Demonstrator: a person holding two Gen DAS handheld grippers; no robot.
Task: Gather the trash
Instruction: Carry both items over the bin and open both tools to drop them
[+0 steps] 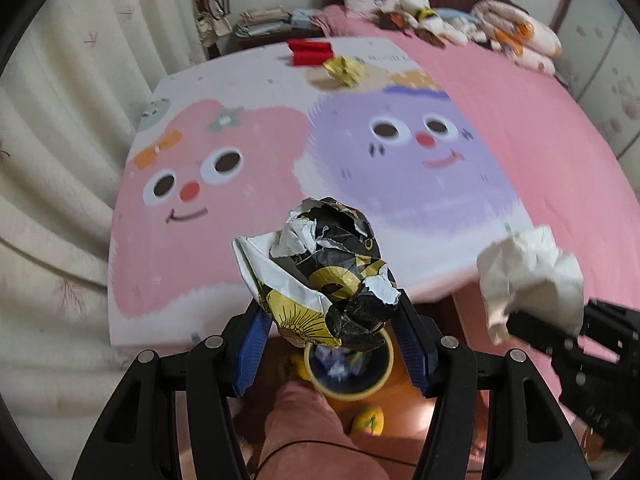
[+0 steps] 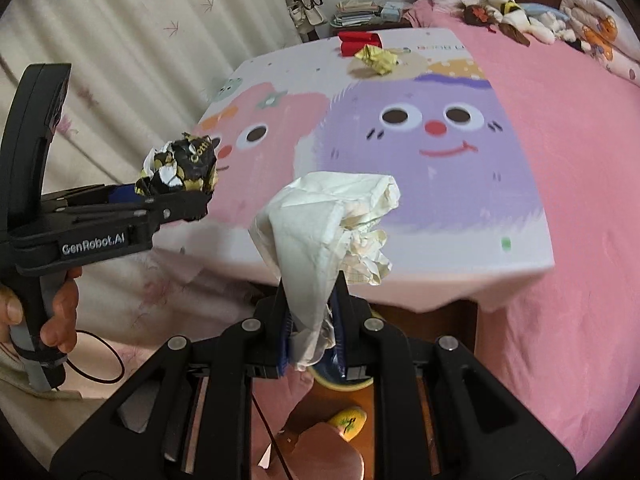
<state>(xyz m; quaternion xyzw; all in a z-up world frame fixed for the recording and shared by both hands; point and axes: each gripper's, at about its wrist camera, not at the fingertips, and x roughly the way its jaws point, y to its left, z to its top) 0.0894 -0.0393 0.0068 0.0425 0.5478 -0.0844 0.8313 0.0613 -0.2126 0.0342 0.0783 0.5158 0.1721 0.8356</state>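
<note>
Left gripper [image 1: 332, 316]: blue pads about half spread, clamped on a crumpled black-and-gold wrapper [image 1: 332, 276], white on its torn inner side. Held in the air directly above the round bin [image 1: 348, 388], whose yellow rim and dark inside with scraps of paper show just under the wad.

Right gripper [image 2: 312, 320]: jaws nearly closed, pinching the lower tail of a crumpled white tissue [image 2: 324, 224], which fans out above the fingertips. Also over the bin [image 2: 340, 384], only a sliver of whose rim peeks out beneath the pads.

Beyond the bin, on the cartoon-print bedsheet [image 1: 224, 160]: a crumpled yellow wrapper [image 1: 345, 69] and, just behind it, a red packet [image 1: 310, 51], both well apart from the bin. Near the bin on the floor: a yellow slipper [image 1: 369, 420].
</note>
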